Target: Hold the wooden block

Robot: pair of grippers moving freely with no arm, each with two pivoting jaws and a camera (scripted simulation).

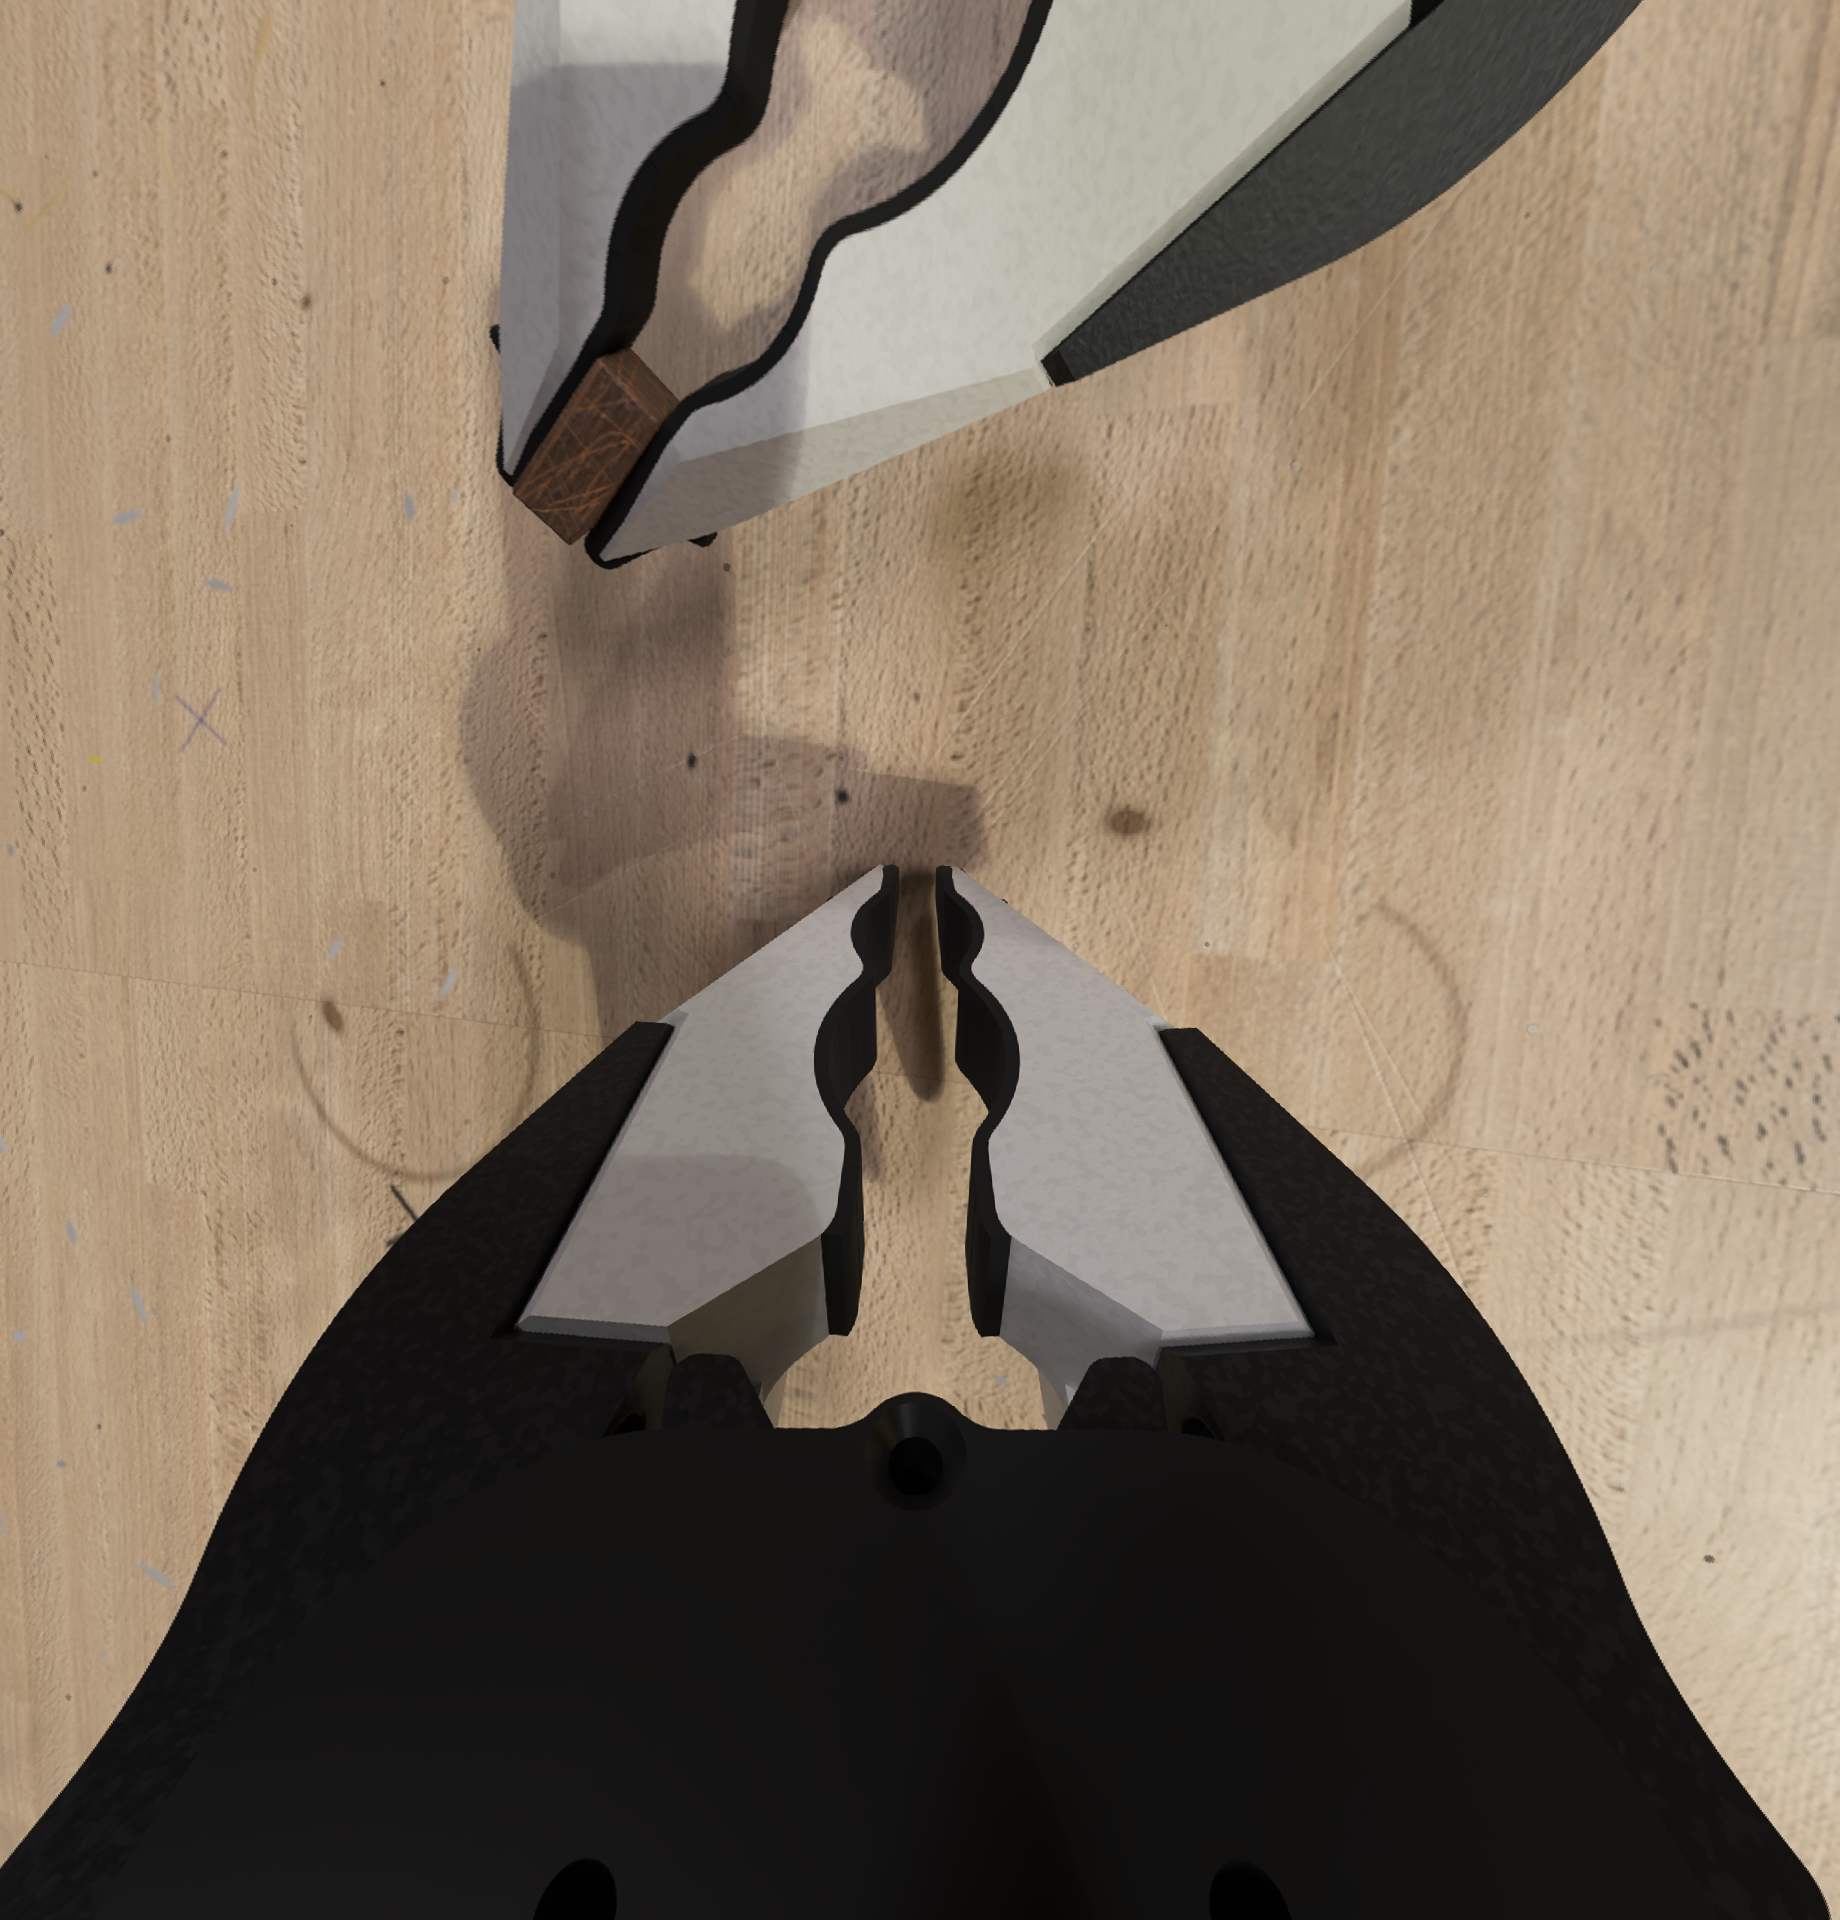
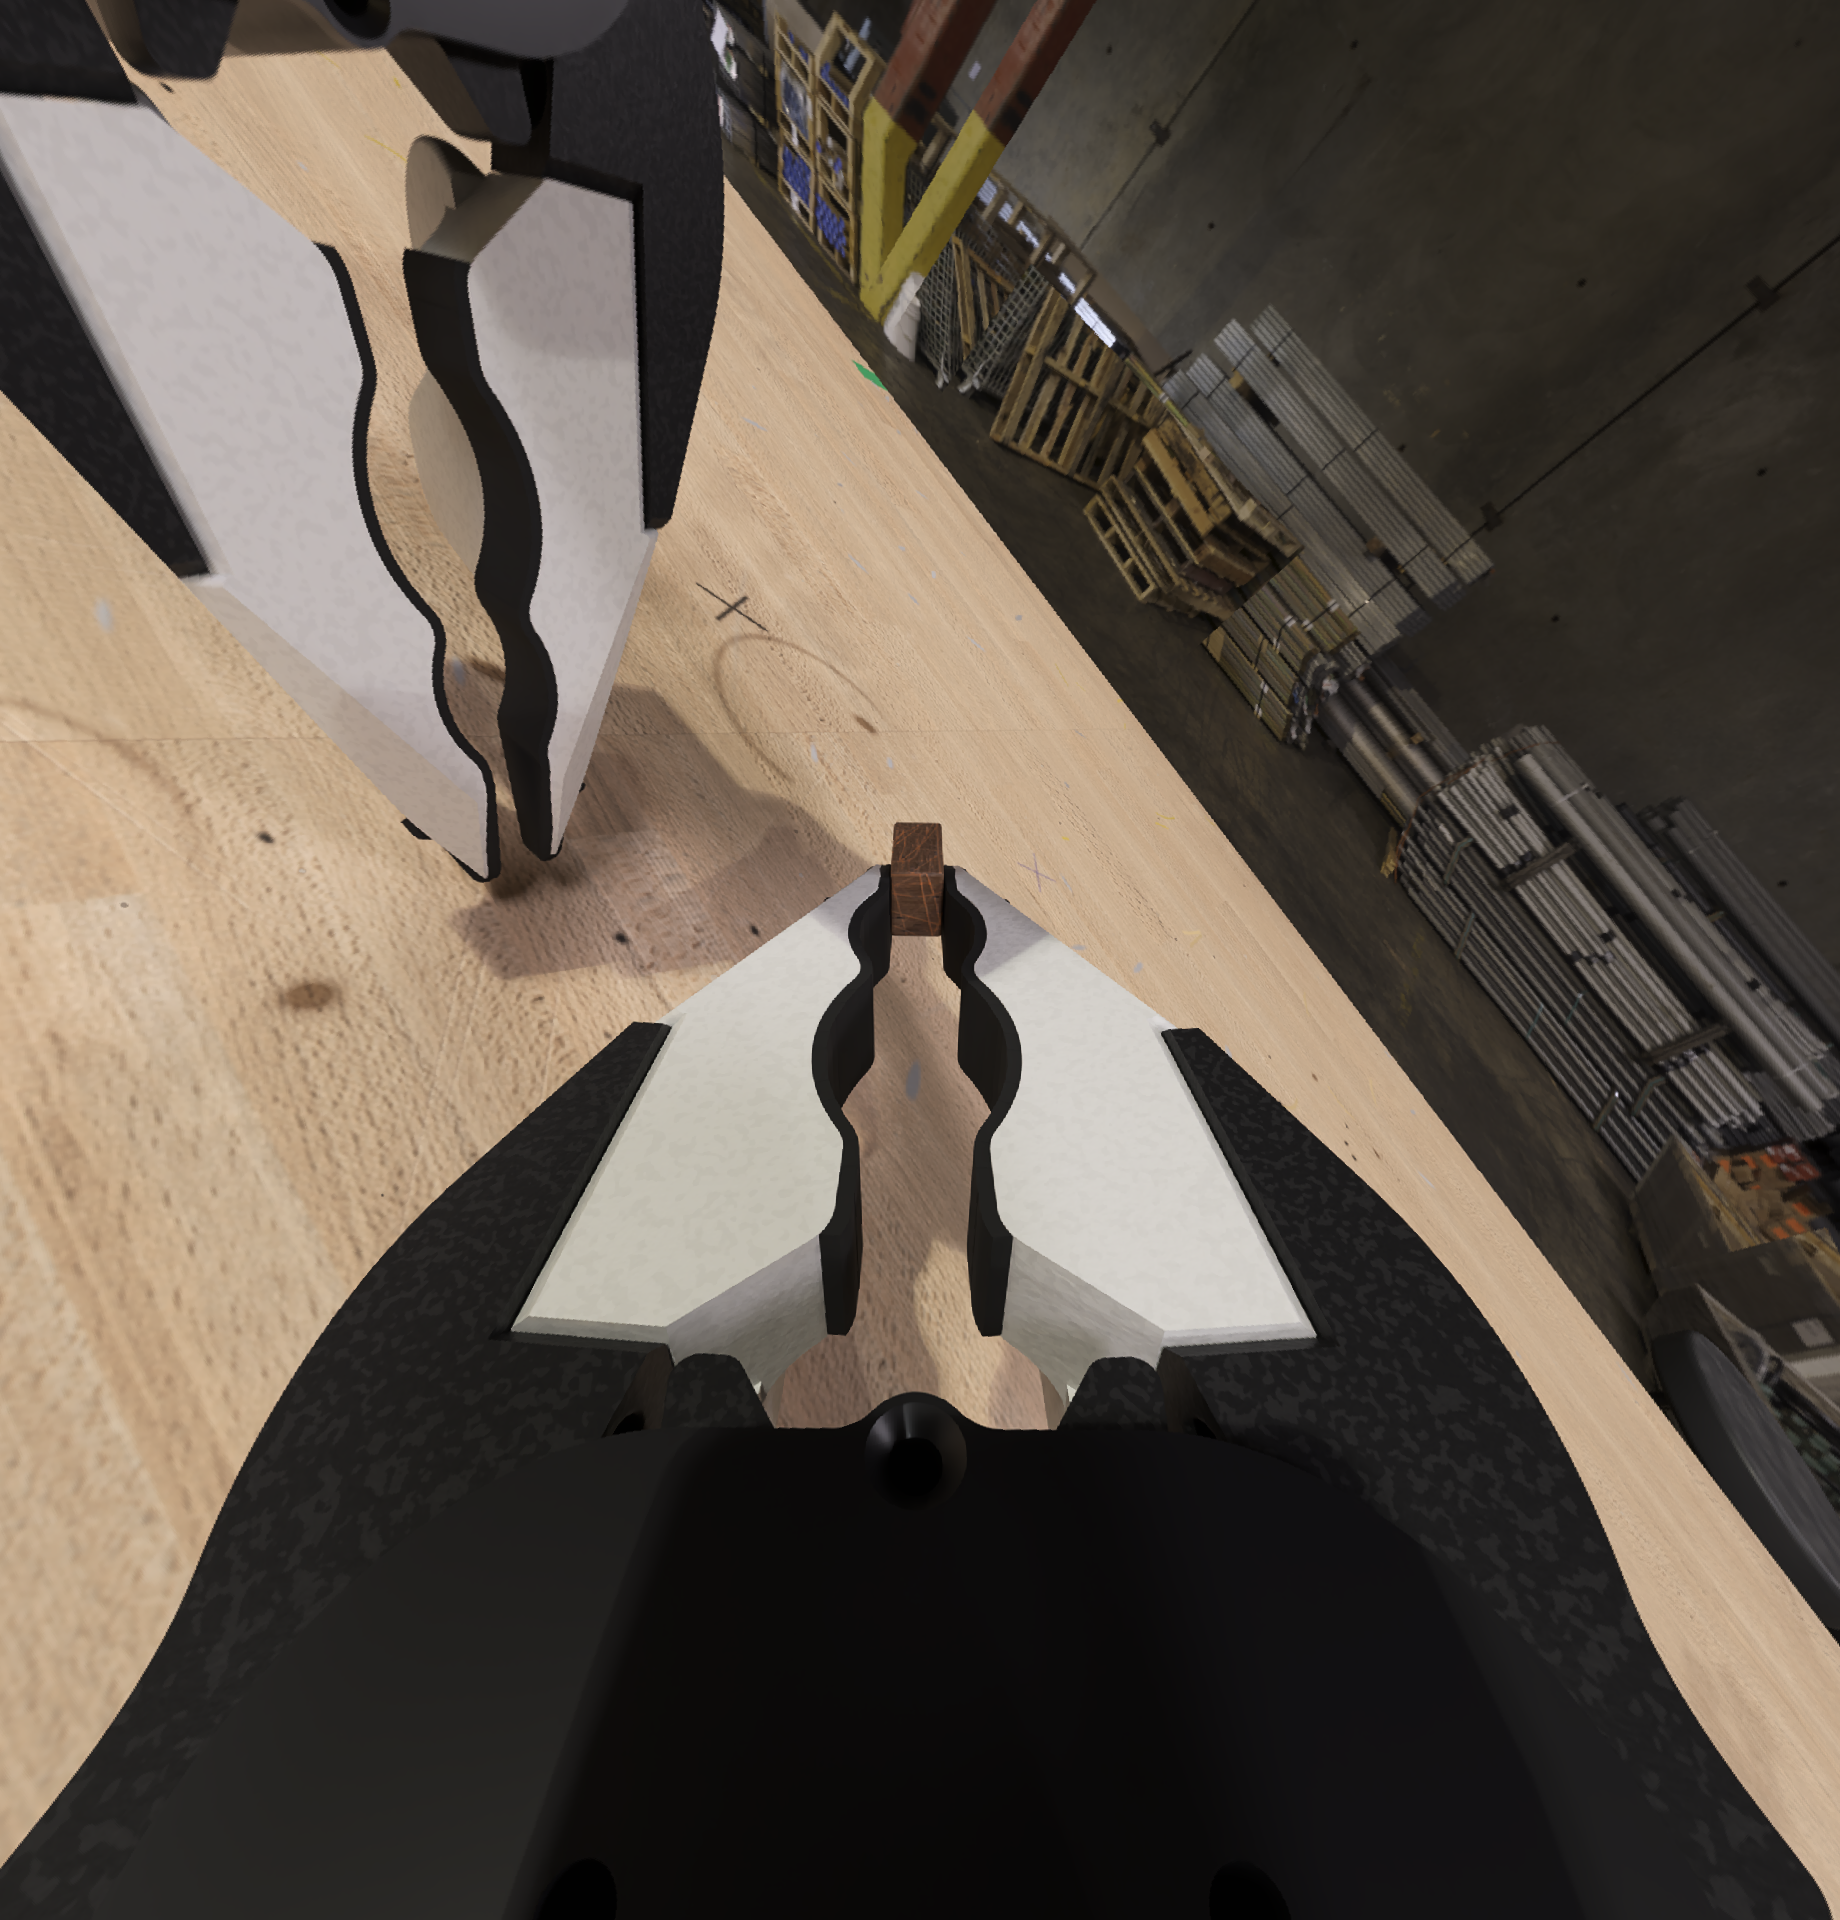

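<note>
1. Right claw [image 2: 917, 885], black-bodied with white fingers edged in wavy black pads: clamped on the small dark-brown wooden block [image 2: 917, 879], pinched at the very fingertips.
2. Block seated between the two tip pads, touching both, its far end poking out just beyond the tips; scratched brown face turned toward the right wrist camera.
3. Seen from the left wrist view: same block [image 1: 591, 453] wedged between the right claw's [image 1: 575, 488] two white fingers at top left, one corner jutting past the fingertips, close over the pale wooden table [image 1: 1415, 727]; whether touching the table or just above it, could not tell.
4. Left claw [image 1: 916, 878], same black and white build: narrowed to a thin slit, nothing between the pads, tips pointed down at the table.
5. Block well apart from the left claw, ahead of it and off to its left in the left wrist view.
6. In the right wrist view, left claw [image 2: 516, 847] to the left of the block, tips close to the table beside a soft shadow.
7. Beyond the table edge: stacked wooden pallets [image 2: 1092, 395] and bundles of grey metal pipes [image 2: 1622, 935] along a dark wall.
</note>
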